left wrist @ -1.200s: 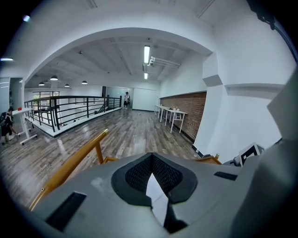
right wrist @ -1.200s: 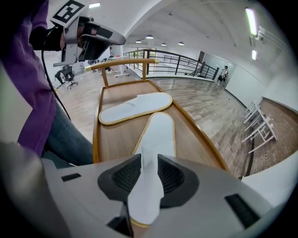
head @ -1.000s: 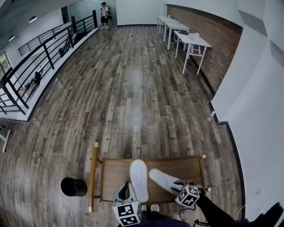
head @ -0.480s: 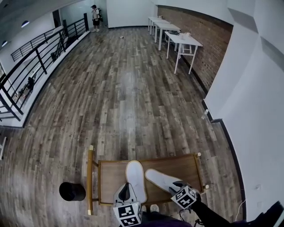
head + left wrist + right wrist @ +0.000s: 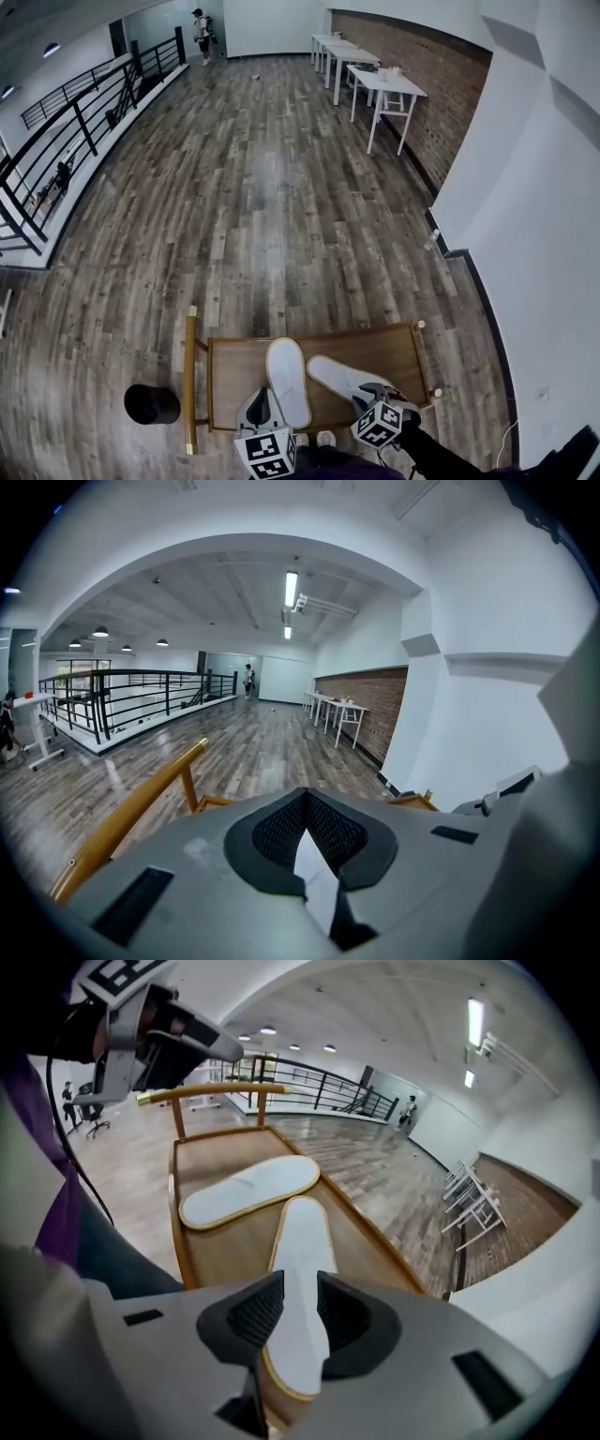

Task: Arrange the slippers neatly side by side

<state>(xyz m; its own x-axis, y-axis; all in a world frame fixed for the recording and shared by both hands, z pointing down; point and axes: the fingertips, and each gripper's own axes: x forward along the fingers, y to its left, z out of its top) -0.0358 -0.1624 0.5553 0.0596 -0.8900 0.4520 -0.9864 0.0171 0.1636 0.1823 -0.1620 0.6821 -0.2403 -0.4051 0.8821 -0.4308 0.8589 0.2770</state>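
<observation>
The jaws of the left gripper (image 5: 305,799) are closed tip to tip. A white sliver shows in the slot behind the tips, and what it is cannot be made out. The gripper's own grey body fills the lower half of that view and hides the tabletop (image 5: 398,352). Only a yellow wooden rail (image 5: 131,817) shows at lower left. The jaws of the right gripper (image 5: 300,1312) stand apart, gripping nothing. The slanted slipper (image 5: 302,1269), white sole up, runs from the gap towards the frame's centre, with its near end passing behind both jaws. Whether they touch it cannot be told. In the head view, at bottom centre, the right gripper (image 5: 364,396) covers that slipper's (image 5: 337,377) near end. Just to its left the left gripper (image 5: 265,401) overlaps the near end of the straight slipper (image 5: 288,375). The two slippers lie sole up, nearly meeting at their far ends and splayed apart nearer the bottom edge.
</observation>
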